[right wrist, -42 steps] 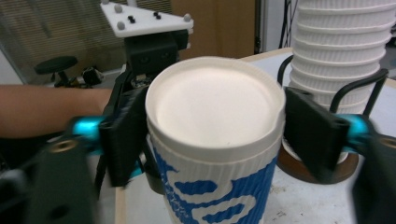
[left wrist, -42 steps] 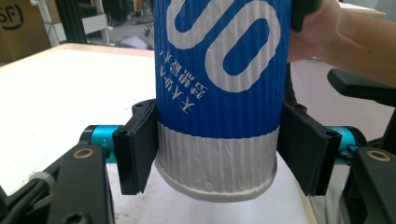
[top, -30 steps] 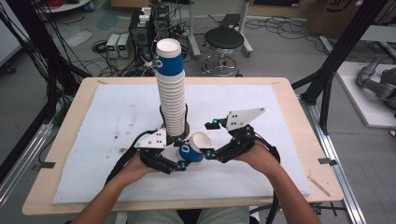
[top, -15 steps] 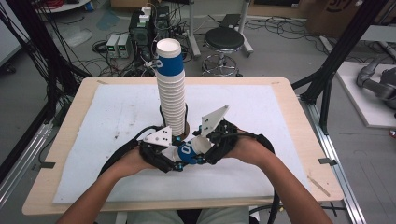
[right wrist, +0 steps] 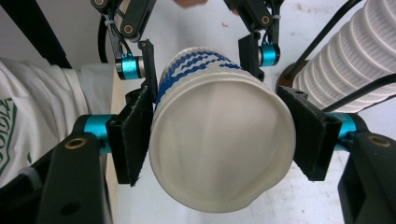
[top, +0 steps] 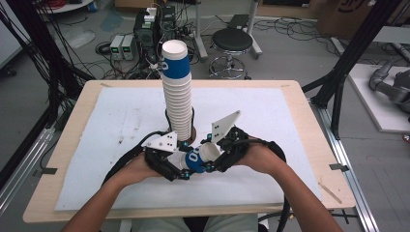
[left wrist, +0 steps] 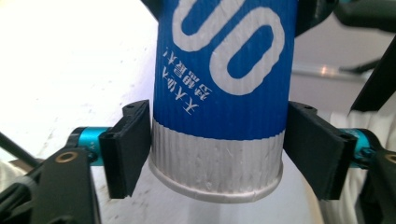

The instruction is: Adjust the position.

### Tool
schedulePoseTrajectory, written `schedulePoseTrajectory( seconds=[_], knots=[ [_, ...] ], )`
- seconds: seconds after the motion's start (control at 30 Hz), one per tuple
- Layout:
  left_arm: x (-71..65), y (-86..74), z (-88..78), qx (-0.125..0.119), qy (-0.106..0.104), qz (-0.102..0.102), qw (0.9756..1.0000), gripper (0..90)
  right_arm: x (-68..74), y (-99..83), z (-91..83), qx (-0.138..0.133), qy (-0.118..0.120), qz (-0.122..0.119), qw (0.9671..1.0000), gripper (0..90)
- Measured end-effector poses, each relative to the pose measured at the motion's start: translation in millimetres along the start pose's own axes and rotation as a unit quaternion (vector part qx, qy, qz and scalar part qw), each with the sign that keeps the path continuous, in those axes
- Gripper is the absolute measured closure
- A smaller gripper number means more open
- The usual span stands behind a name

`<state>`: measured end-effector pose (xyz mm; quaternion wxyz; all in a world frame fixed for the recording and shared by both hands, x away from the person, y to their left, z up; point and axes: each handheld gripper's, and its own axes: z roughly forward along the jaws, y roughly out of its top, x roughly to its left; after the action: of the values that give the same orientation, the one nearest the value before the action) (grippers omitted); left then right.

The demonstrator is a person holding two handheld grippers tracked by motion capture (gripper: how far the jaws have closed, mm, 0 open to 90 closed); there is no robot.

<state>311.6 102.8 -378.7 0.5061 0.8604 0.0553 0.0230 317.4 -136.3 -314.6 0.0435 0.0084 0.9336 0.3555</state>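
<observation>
Your right gripper [right wrist: 219, 135] sits at the near centre of the table, its two black pads closed on the wide rim end of a paper cup [right wrist: 219, 149]. The rim bulges slightly out of round between the pads, and those jaws have just been closing onto it. In the right gripper view you look straight into the cup's white open mouth.

Your left gripper [left wrist: 215, 149] faces it from about nine o'clock. Its jaws have just been opening: in the left gripper view the cup [left wrist: 219, 98] lies between the pads, base end nearest the camera. The left pad lies right at the cup's wall, whether touching I cannot tell, and a narrow gap shows at the right pad. So the left jaws stand apart around the cup, not clamped on it.

In the high view the blue-and-white cup [top: 197, 159] lies on its side, bridging the two grippers, just in front of you. At twelve o'clock from it, close behind, rises a tall stack of cups [top: 178, 96] on the white mat [top: 290, 125] that covers the table [top: 72, 145].

This looks like a hand-over: the cup is passing from your left gripper to your right. The next move likely calls for opening the left jaws fully clear, drawing that hand back toward nine o'clock, and keeping the right grip gentle, since the thin rim already gives under the pads.
</observation>
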Motion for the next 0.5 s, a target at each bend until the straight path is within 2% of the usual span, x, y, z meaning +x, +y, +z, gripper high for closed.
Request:
schedulePoseTrajectory(
  seconds=[0.13, 0.33, 0.43, 0.5],
  knots=[
    [-2.1, -5.7, -0.2, -0.027, 0.001, -0.017, 0.9995, 20.7, 0.7, -8.4, -1.6, -0.011, 0.001, 0.014, 0.9998, 30.9],
    [-1.2, -14.6, -7.1, -0.059, 0.007, -0.027, 0.9978, 20.0, 0.0, -26.1, -5.7, -0.032, -0.005, 0.035, 0.9988, 30.8],
    [-1.1, -19.4, -10.9, -0.094, 0.014, -0.039, 0.9947, 20.0, 1.0, -35.8, -8.8, -0.053, -0.009, 0.048, 0.9974, 30.8],
    [-0.8, -22.7, -13.8, -0.121, 0.021, -0.046, 0.9914, 19.5, 1.6, -42.1, -10.0, -0.075, -0.010, 0.058, 0.9955, 30.8]
  ],
)
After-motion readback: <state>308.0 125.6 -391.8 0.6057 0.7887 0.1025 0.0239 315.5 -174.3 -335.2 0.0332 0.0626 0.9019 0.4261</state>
